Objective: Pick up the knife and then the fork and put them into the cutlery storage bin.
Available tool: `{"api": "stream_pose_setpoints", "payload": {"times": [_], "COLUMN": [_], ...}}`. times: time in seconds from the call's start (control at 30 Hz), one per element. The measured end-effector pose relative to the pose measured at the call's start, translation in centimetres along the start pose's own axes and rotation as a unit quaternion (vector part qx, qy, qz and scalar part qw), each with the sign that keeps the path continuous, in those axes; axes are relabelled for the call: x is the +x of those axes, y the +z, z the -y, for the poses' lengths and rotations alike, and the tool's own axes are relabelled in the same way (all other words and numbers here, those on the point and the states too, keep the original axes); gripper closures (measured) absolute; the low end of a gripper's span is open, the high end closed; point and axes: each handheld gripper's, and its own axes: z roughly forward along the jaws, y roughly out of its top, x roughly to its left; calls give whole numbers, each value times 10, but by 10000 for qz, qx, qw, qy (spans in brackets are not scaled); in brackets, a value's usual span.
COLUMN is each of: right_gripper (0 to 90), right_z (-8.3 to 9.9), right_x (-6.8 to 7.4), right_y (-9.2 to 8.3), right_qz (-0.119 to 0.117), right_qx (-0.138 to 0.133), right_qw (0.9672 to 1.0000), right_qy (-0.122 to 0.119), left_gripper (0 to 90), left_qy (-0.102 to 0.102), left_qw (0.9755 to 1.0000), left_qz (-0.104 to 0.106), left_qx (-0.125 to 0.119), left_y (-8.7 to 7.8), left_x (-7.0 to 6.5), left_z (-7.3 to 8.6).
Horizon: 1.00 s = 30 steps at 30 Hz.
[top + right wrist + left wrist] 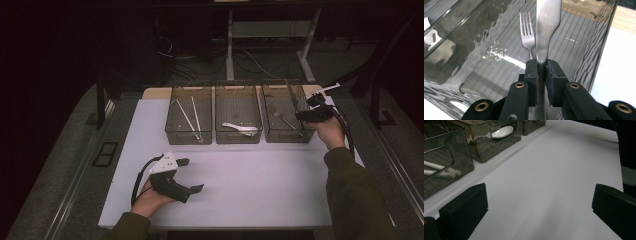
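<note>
1 overhead view, 2 close gripper views

Left gripper (539,215) jaws wide apart above white tabletop (554,182); smoky translucent plastic bins (486,147) ahead-left, white spoon (502,131) inside.

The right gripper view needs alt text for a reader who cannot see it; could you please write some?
The right gripper is clamped on a flat metal utensil handle, held over a smoky clear plastic bin. A fork lies on the bin's ribbed floor, just beside the handle.

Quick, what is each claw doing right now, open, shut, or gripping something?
Left claw: open, holding nothing, resting over the white table.
Right claw: shut on a metal utensil handle, over the right-hand bin where a fork lies.
</note>
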Motion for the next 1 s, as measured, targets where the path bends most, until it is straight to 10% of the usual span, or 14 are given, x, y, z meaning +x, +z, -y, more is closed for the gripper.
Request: {"api": "stream_pose_setpoints", "payload": {"times": [1.0], "right_gripper": [807], "right_z": [-13], "right_x": [19], "right_y": [26], "right_qz": [265], "right_qx": [775], "right_qw": [9959], "right_qy": [-393], "left_gripper": [0], "left_qy": [-10], "left_qw": [10000], "left_qz": [17], "left_qx": [-10], "left_y": [0], "left_x": [0], "left_z": [0]}}
